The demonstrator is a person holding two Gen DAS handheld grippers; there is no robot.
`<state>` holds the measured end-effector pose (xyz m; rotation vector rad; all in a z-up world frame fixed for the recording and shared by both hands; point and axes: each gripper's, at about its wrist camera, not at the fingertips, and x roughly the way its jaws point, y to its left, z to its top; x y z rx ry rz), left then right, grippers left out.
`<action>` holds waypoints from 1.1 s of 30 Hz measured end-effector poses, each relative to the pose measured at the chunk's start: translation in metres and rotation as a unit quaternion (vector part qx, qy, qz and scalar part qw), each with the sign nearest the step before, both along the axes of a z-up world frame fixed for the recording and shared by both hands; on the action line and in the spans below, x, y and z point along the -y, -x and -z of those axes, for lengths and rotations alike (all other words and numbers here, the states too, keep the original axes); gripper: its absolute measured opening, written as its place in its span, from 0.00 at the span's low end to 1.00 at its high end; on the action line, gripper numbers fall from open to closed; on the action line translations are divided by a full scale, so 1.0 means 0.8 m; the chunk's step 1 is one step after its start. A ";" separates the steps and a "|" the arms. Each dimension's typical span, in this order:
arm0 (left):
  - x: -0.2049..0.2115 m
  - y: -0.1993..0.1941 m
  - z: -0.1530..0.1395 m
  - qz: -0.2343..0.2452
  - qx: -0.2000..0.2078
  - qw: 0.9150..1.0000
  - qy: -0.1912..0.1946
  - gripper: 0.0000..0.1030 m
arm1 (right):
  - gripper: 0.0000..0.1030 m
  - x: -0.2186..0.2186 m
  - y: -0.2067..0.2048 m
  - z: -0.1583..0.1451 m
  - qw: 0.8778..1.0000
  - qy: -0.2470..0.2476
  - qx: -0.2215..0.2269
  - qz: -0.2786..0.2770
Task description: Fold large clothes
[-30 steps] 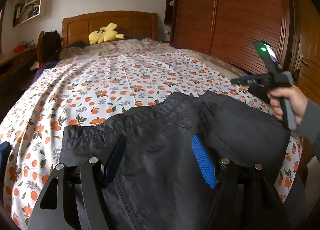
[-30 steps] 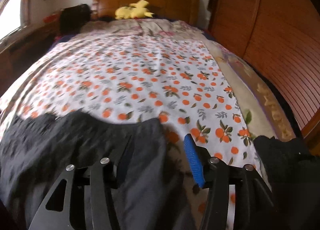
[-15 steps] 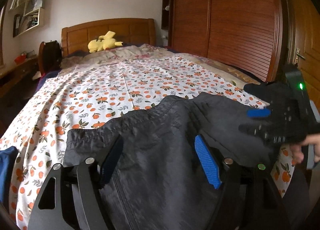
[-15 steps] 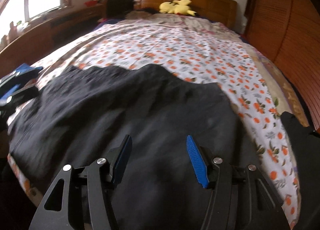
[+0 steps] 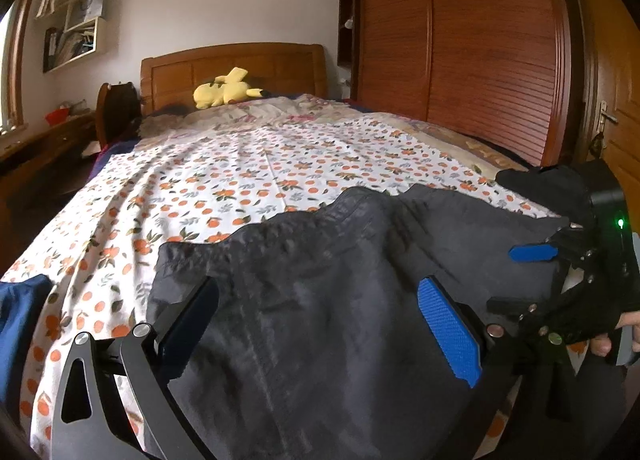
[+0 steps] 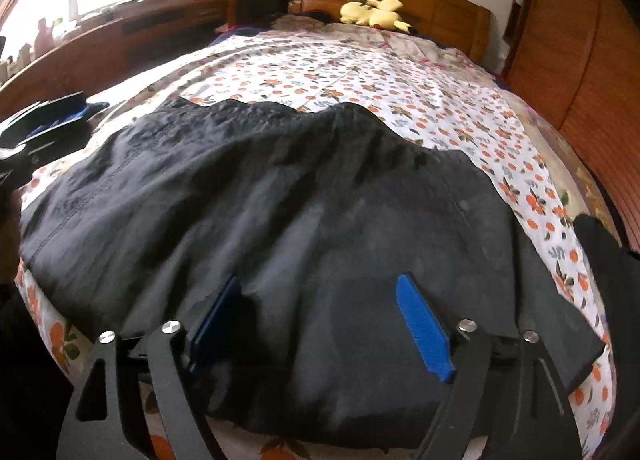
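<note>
At the near edge of the bed: a dark grey garment (image 6: 304,219) lies spread, both tools free.

In the lower half of both views the garment rests flat on the orange-print sheet (image 5: 248,175), with no fold visible, so the folding seems mostly still ahead. The left gripper (image 5: 320,324) and right gripper (image 6: 320,324) have just been opening; the jaws stand wide above the cloth and pinch nothing. No container appears.
</note>
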<state>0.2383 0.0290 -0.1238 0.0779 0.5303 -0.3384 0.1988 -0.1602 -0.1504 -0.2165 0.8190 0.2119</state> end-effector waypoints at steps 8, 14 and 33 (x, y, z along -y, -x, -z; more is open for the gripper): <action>-0.016 0.027 0.012 -0.017 -0.008 1.000 0.001 0.97 | 0.81 0.001 0.001 0.030 1.000 0.006 -0.013 0.003; -0.033 0.067 0.022 -0.050 -0.022 0.999 -0.005 0.97 | 0.81 0.005 0.001 0.034 1.000 0.000 -0.012 -0.002; -0.134 0.120 0.053 -0.190 -0.119 0.974 0.020 0.66 | 0.82 0.010 0.003 0.039 1.000 -0.006 0.003 -0.024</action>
